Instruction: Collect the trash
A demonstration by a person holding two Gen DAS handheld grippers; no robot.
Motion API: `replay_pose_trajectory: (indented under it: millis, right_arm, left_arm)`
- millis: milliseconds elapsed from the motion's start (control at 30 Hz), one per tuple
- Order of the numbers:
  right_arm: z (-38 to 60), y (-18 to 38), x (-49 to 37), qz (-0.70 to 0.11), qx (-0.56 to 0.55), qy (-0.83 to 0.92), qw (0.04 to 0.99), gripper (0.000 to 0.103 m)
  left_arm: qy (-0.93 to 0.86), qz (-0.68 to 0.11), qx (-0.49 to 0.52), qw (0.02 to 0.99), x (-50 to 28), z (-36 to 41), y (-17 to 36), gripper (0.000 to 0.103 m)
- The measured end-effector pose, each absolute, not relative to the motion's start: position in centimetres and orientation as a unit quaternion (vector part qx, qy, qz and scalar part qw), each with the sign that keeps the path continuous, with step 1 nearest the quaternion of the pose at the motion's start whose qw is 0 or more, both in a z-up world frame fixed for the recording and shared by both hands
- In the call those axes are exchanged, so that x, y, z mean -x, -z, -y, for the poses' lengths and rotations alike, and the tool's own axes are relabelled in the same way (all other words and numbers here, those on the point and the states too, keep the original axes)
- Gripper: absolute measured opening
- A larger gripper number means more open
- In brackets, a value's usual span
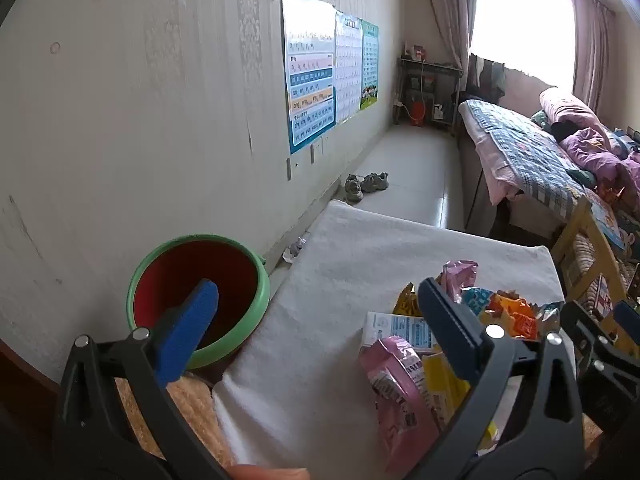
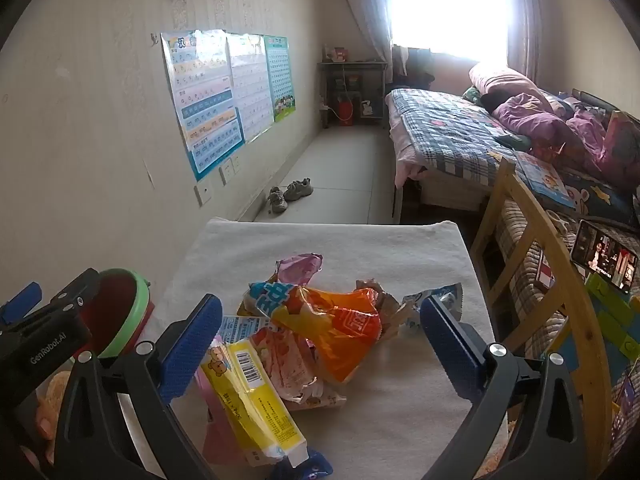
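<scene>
Our left claw [image 1: 316,320] and right claw [image 2: 320,344] gape wide, empty, above crumpled colourful snack wrappers [image 2: 320,332] heaped on the white-towelled surface [image 2: 320,240]; nothing seems binned in the green-rimmed red bucket [image 1: 200,292] yet.

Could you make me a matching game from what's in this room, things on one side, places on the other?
Things:
1. red bin with green rim
2. pile of snack wrappers
3. pair of shoes
4. wall charts

Places:
A. on the floor by the wall
B. hung on the wall
C. on the white cloth
D. left of the white cloth

Pairs: 1-D, 2-C, 3-A, 4-B
</scene>
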State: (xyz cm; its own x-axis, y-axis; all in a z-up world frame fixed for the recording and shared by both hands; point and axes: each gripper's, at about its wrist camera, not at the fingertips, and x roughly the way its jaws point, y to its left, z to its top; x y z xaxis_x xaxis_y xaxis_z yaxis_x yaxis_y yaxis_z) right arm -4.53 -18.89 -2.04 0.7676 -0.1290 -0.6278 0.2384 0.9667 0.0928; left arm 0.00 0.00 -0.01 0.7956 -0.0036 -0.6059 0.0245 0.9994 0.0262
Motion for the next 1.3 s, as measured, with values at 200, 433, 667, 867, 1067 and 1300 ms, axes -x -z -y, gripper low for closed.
replay_pose_trajectory:
  millis: [200,433,667,867,1067,1300]
  right_arm:
    - [18.9,2.0,4.6,-0.326,-0.084,0.098,0.937,0.096]
    - [18.8,2.0,4.6,-0.326,-0.082,0.101,0.936,0.096]
    - [19.1,1.8,4.6,-0.327,-0.077,0.107,0.936,0.096]
    - [19.1,1.9,4.7,-0.327,-0.080,0.108,0.935,0.096]
    - [19.2,1.9,4.8,-0.327,-0.083,0.109,0.935,0.096]
    - [19.3,2.0,4.8,-0.327,-0.083,0.108,0.935,0.096]
  left_arm:
    - [0.008,-0.317,-0.021,0.948,0.4,0.0,0.4,0.098]
    - [0.015,-0.316,-0.034,0.948,0.2,-0.3,1.1,0.098]
    - [0.037,-0.305,-0.050,0.950,0.8,1.4,0.6,0.098]
    - [0.042,-0.292,-0.044,0.955,0.5,1.0,0.4,0.098]
    - [0.048,-0.299,-0.046,0.952,0.5,1.1,0.3,0.098]
    - [0.048,-0.319,-0.056,0.945,0.3,1.4,0.5,0.098]
